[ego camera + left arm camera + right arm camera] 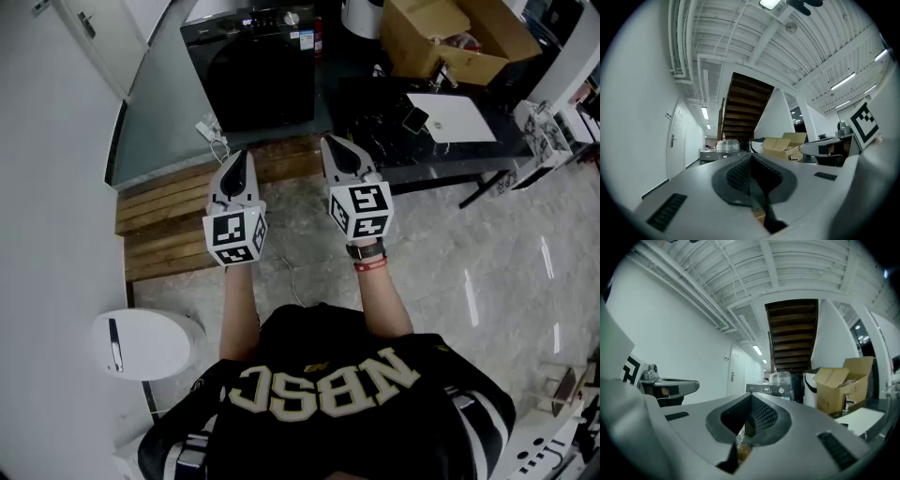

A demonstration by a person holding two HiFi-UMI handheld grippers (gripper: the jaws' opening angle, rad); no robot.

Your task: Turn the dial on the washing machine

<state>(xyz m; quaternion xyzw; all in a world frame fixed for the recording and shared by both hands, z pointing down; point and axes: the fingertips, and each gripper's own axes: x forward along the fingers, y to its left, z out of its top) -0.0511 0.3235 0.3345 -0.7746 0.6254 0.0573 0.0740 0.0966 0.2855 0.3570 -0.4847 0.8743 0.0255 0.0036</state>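
The black washing machine (253,70) stands at the far end of the floor, its control strip along the top with a round dial (292,18) near the right. In the right gripper view the machine (769,390) and its dial (781,390) show small, straight ahead. My left gripper (240,156) and right gripper (330,142) are held side by side, pointing at the machine and well short of it. Both are shut with nothing between the jaws, which meet in a closed seam in each gripper view: left gripper (751,157), right gripper (751,397).
A low wooden platform (178,220) lies under the left gripper. To the right a black table (375,141) carries a white sheet (452,117) and an open cardboard box (441,37). A white round device (141,342) sits at lower left beside the white wall.
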